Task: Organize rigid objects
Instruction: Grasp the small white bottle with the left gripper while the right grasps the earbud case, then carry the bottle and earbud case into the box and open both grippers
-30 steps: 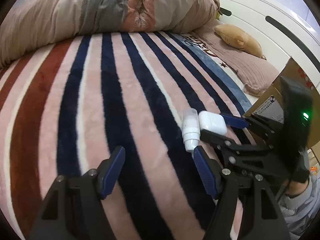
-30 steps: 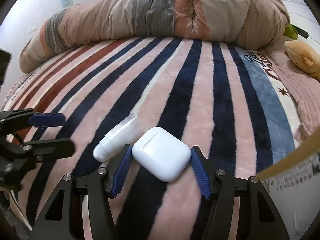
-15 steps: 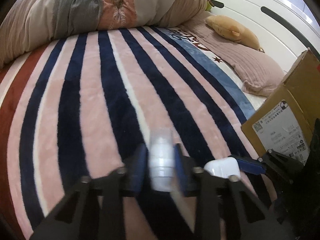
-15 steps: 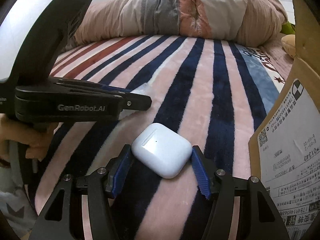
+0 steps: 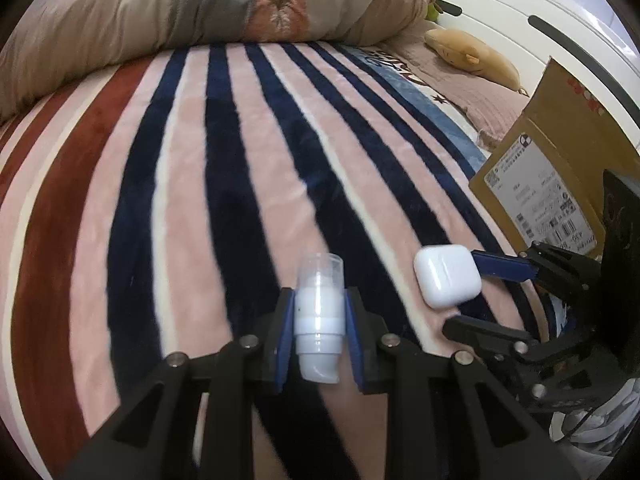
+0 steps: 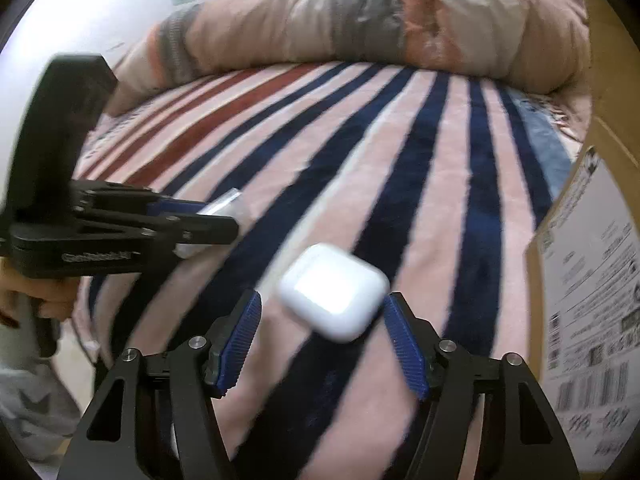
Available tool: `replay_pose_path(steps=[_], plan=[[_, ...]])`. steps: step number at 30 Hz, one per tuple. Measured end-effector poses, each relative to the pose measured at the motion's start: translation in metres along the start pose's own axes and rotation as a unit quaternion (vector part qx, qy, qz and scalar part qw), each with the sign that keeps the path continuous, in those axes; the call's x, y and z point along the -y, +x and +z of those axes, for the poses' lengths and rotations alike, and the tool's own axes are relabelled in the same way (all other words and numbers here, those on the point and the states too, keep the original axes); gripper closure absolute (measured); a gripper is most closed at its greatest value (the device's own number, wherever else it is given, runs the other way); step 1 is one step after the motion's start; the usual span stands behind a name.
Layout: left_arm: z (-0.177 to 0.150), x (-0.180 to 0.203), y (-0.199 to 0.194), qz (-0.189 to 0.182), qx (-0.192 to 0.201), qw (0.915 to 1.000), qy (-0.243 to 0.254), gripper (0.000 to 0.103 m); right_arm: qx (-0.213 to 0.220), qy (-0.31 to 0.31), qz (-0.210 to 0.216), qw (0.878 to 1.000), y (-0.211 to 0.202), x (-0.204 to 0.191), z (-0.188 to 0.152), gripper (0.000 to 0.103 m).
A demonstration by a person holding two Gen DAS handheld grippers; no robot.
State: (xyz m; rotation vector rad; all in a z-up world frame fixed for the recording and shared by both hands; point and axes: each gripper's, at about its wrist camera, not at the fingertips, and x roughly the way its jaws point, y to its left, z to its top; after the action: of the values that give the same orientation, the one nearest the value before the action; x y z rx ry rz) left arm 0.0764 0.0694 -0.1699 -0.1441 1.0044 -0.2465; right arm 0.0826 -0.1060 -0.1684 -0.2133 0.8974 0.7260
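My left gripper (image 5: 319,322) is shut on a small white spray bottle (image 5: 319,320) with a clear cap, held above the striped blanket (image 5: 224,184). The left gripper also shows in the right wrist view (image 6: 208,220), with the bottle (image 6: 230,202) between its fingers. A white earbud case (image 6: 334,290) sits between the fingers of my right gripper (image 6: 326,334); its right corner touches the right pad, and a gap shows at the left pad. The case is blurred. In the left wrist view the case (image 5: 446,276) is beside the right gripper (image 5: 466,292).
A brown cardboard box (image 6: 592,264) with shipping labels stands at the right, also in the left wrist view (image 5: 552,184). A rolled quilt (image 5: 224,8) lies along the far side of the bed. A tan plush toy (image 5: 474,54) lies on a pillow by the white headboard.
My left gripper moved right over the spray bottle, shut on it and lifted it. My right gripper carried the earbud case toward the box; its jaws now stand wider and the case looks tilted.
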Motion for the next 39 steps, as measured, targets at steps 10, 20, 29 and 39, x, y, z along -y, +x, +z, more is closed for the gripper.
replay_pose_path(steps=[10, 20, 29, 39], plan=[[-0.009, -0.002, 0.0, -0.003, 0.013, 0.9995, -0.028, 0.081, 0.013, -0.08, -0.037, 0.996, 0.004, -0.011, 0.005, 0.04], [-0.013, -0.005, 0.0, -0.009, 0.025, 0.9984, -0.05, 0.081, -0.025, -0.112, 0.039, 0.993, 0.015, -0.013, 0.007, 0.057], [-0.017, -0.007, -0.006, -0.007, 0.046, 0.9969, -0.063, 0.082, -0.001, -0.099, -0.033, 0.995, 0.02, -0.032, 0.015, 0.064], [-0.008, 0.022, -0.076, 0.01, 0.107, 0.994, -0.021, 0.082, 0.093, -0.127, -0.014, 0.987, -0.07, -0.061, 0.037, 0.064]])
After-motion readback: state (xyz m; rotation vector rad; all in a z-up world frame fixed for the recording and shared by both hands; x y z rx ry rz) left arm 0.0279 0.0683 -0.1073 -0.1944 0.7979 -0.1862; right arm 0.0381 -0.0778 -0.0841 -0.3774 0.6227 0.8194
